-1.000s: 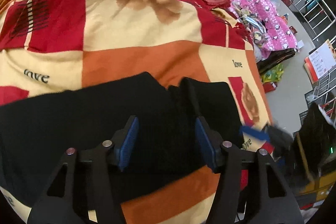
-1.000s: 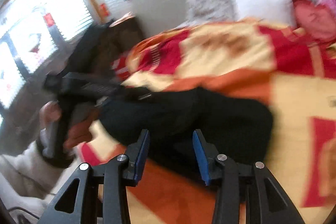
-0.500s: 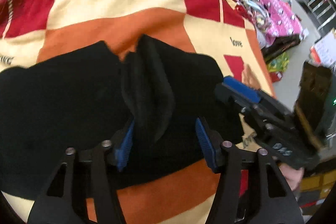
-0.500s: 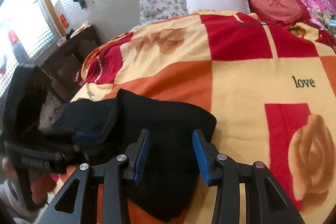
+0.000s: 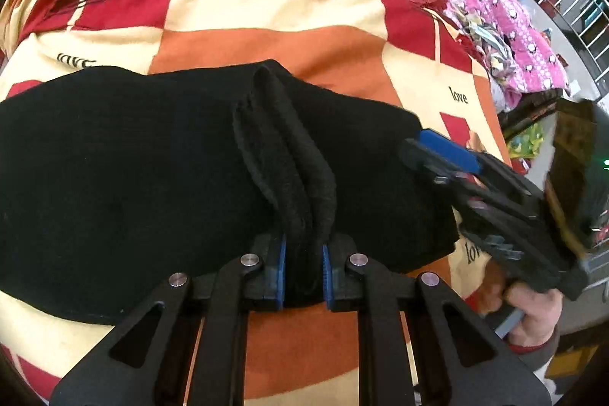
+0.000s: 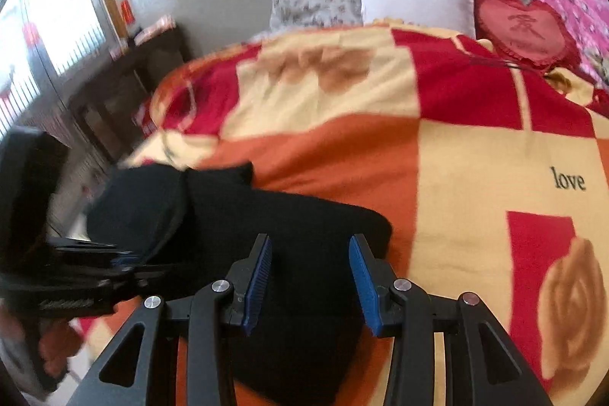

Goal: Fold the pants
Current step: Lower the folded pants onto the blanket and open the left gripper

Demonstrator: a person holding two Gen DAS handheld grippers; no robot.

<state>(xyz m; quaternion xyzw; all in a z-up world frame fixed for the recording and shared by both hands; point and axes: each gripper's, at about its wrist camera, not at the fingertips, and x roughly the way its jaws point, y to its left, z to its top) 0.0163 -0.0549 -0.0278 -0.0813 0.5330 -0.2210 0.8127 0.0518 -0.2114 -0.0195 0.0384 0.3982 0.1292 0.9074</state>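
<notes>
Black pants point(image 5: 125, 177) lie across the near part of a bed with a red, orange and cream blanket point(image 5: 266, 14). My left gripper point(image 5: 303, 267) is shut on a bunched ridge of the pants fabric at their near edge. My right gripper point(image 6: 310, 276) is open and hovers over the right end of the pants point(image 6: 297, 234). It also shows in the left wrist view point(image 5: 449, 149), at the pants' right end. The left gripper shows in the right wrist view point(image 6: 125, 261), holding raised fabric.
A white pillow point(image 6: 416, 0), a red heart cushion point(image 6: 523, 25) and a pink quilt point(image 5: 495, 10) lie at the head and far side of the bed. A dark cabinet point(image 6: 125, 82) stands by the window. A metal rack point(image 5: 578, 14) stands on the floor.
My left gripper has closed on a fold of the pants and gathered it into a ridge. My right gripper has come over the right end of the pants, still open.
</notes>
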